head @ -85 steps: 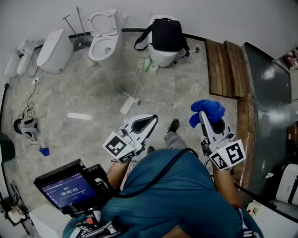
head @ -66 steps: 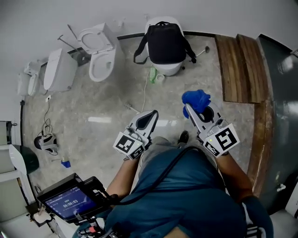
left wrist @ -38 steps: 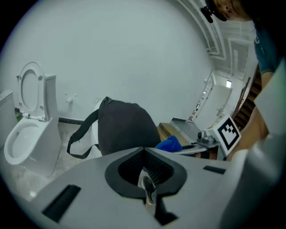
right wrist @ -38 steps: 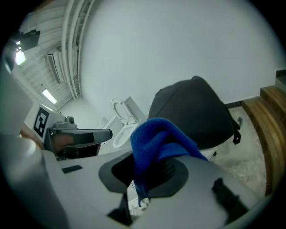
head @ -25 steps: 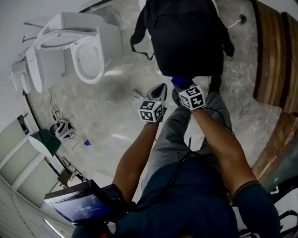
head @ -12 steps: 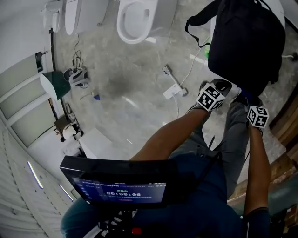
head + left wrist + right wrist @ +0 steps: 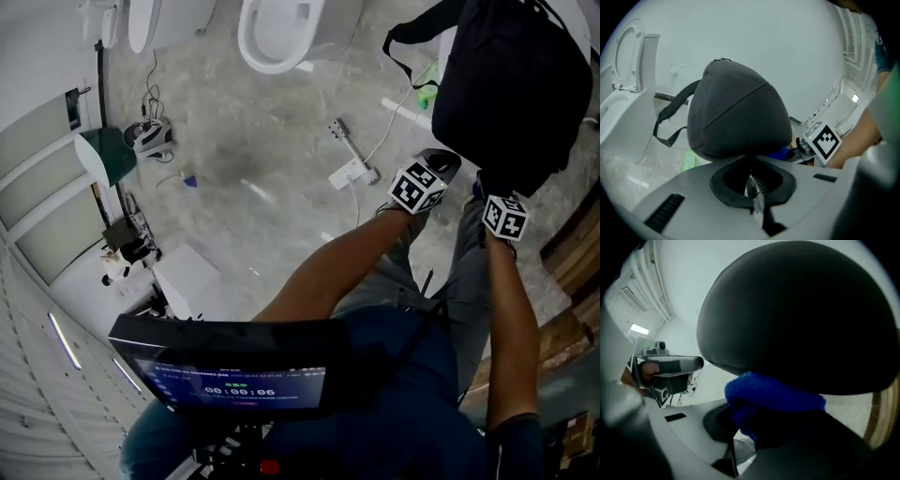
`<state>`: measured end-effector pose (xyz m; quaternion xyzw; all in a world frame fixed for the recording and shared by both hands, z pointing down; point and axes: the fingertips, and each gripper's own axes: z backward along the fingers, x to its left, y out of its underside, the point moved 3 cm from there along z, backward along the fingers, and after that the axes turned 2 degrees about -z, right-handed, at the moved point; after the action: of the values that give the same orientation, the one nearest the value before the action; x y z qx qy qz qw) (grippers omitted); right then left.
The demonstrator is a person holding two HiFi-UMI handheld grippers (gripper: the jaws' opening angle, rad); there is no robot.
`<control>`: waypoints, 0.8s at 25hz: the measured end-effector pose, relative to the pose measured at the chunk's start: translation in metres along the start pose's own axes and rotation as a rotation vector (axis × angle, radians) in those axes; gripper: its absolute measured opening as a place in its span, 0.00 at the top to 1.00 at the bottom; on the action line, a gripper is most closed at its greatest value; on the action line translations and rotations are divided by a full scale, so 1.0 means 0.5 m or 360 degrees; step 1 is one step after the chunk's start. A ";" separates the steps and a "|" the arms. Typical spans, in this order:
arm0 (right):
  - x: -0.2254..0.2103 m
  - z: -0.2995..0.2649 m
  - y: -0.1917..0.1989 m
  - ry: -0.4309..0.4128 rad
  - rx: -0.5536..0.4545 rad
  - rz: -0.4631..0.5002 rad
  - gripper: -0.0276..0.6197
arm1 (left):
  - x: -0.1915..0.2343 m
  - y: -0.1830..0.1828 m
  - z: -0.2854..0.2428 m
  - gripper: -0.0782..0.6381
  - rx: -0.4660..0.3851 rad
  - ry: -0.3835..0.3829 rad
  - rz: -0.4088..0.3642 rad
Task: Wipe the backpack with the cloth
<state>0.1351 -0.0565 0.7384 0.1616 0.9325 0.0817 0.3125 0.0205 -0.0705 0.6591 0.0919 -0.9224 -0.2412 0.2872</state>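
Note:
The black backpack point(image 7: 511, 84) stands at the top right of the head view. My left gripper point(image 7: 442, 163) is shut and empty, its tip just below the backpack's point(image 7: 736, 112) lower edge. My right gripper point(image 7: 482, 186) is beside it, shut on a blue cloth point(image 7: 773, 397). That cloth presses against the underside of the backpack point(image 7: 801, 319). From the left gripper view the cloth point(image 7: 780, 153) peeks out beside the right gripper's marker cube point(image 7: 826, 140). The left gripper point(image 7: 670, 365) shows at the left of the right gripper view.
A white toilet point(image 7: 279, 23) stands to the left of the backpack, its lid up point(image 7: 626, 56). A power strip with a cable point(image 7: 349, 173) and a green bottle point(image 7: 427, 94) lie on the stone floor. Wooden planks point(image 7: 574, 246) run along the right. A screen point(image 7: 234, 375) hangs at the person's chest.
The person walked up to the backpack from across the room. Both grippers went from waist height to the backpack's lower edge, the cloth now against it.

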 end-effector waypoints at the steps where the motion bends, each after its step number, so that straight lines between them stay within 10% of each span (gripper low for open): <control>1: 0.041 -0.022 -0.007 -0.0049 -0.0003 0.0010 0.87 | 0.019 0.007 0.017 0.89 0.0002 -0.0028 0.0002; 9: 0.151 -0.048 -0.031 -0.0167 -0.0134 -0.0270 0.87 | 0.069 0.035 0.079 0.89 0.0034 -0.0099 0.0018; 20: -0.114 0.127 0.018 0.0042 0.0062 0.0044 0.87 | -0.161 -0.004 -0.059 0.89 0.0095 0.0202 -0.0003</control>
<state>0.2193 -0.0650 0.7222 0.1795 0.9356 0.0698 0.2959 0.1034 -0.0591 0.6402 0.1164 -0.9090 -0.2077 0.3420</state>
